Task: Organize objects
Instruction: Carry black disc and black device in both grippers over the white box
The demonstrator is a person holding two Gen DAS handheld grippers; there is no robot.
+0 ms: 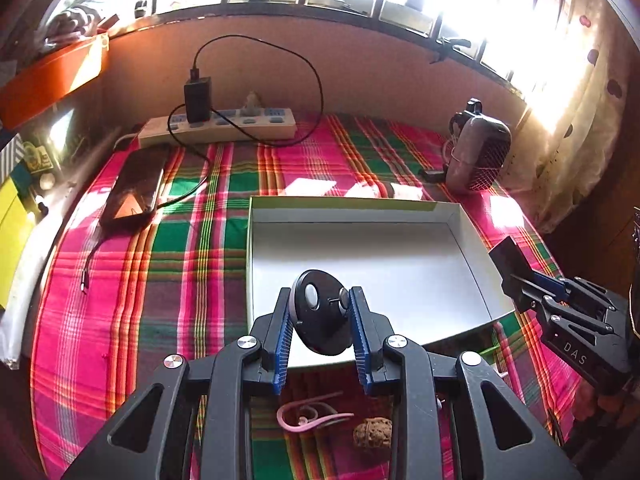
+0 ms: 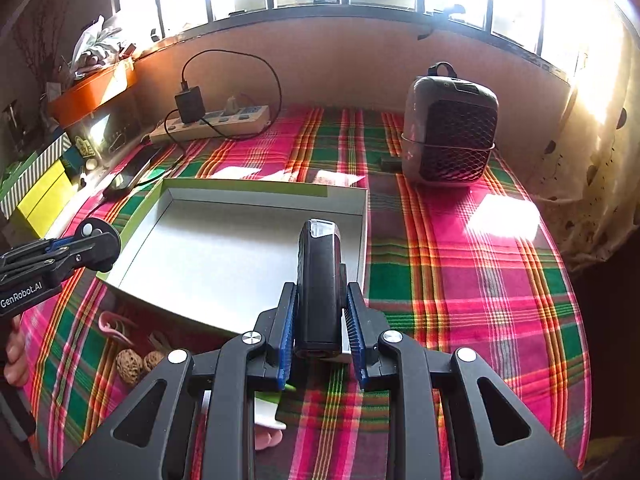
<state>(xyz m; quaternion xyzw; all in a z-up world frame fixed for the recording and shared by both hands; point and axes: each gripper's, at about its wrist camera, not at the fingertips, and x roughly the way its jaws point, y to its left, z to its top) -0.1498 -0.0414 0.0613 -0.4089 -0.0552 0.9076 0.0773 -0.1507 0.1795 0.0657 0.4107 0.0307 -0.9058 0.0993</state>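
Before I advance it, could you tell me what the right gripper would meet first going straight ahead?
Probably the white floor of the open box: the right gripper, shut on the black device, points downward into it. Depth is uncertain.

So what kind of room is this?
Probably a home, at a table by a window: a plaid tablecloth, a power strip with a charger, and a small fan.

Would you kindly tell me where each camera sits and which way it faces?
Left wrist: on the left gripper, angled down at the white box; it holds a black disc.
Right wrist: on the right gripper, same direction, holding a black device; fingers show.
Shared: box, power strip, plaid cloth, each other's gripper.
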